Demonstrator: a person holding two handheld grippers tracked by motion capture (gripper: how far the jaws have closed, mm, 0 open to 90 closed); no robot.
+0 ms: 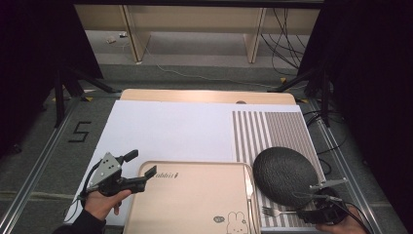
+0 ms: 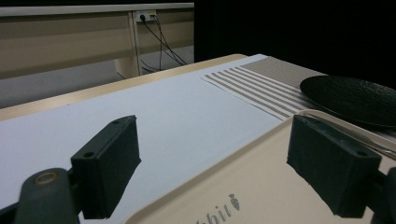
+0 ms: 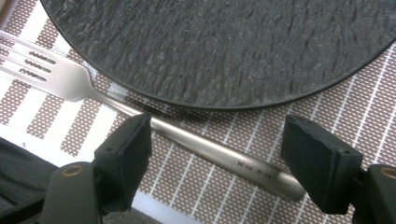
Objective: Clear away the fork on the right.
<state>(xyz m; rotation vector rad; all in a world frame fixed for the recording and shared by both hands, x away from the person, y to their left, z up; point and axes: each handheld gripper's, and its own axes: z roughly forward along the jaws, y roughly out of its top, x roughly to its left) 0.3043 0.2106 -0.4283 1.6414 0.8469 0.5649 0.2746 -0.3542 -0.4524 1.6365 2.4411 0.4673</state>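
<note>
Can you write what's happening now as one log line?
right gripper: jaws open around fork handle | left gripper: open over tray | plate: on mat

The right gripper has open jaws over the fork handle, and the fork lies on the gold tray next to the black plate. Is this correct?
Not quite. The fork lies on the striped placemat, not the gold tray, as the right gripper view shows. The right gripper is open over its handle, beside the black plate.

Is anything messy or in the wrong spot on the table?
Nothing is spilled or broken. The fork lies slantwise on the striped placemat, close against the black plate's edge, rather than neatly beside it.
</note>
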